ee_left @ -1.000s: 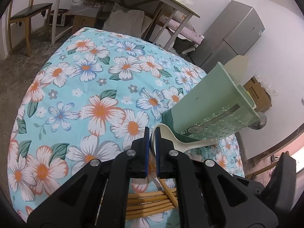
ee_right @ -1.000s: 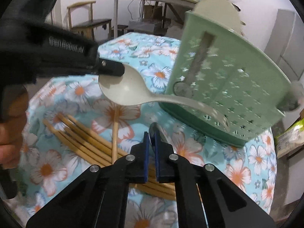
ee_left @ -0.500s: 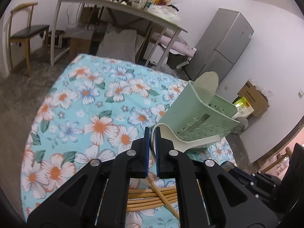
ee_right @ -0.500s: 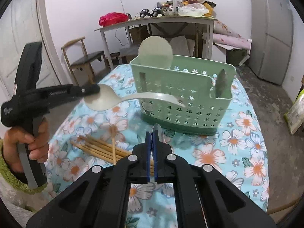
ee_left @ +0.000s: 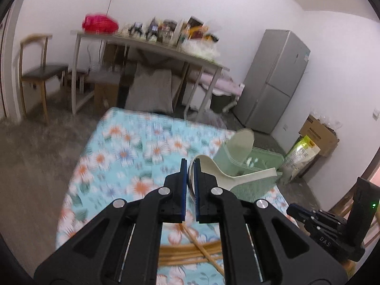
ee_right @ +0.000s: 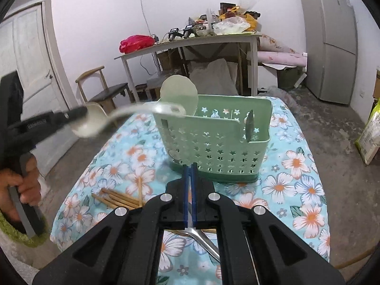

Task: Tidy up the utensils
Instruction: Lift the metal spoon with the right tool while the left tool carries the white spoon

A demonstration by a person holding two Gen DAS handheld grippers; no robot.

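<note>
Wooden chopsticks (ee_right: 118,198) beside green caddy (ee_right: 213,142); left hand-held gripper (ee_left: 189,163) clamps cream spoon (ee_left: 225,175).

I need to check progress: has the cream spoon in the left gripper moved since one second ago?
Yes. In the right wrist view the cream spoon has risen from the green utensil basket's side wall to its rim, handle tip over the edge.

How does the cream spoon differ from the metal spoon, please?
The cream spoon is pale and matt with a broad handle; the metal spoon is shiny and slim. The cream spoon is in the left claw, gripped at its bowl, with its handle reaching toward the basket rim. The metal spoon is in the right claw, with its handle running back under it. Both are clamped in shut claws, and neither is in the basket.
</note>
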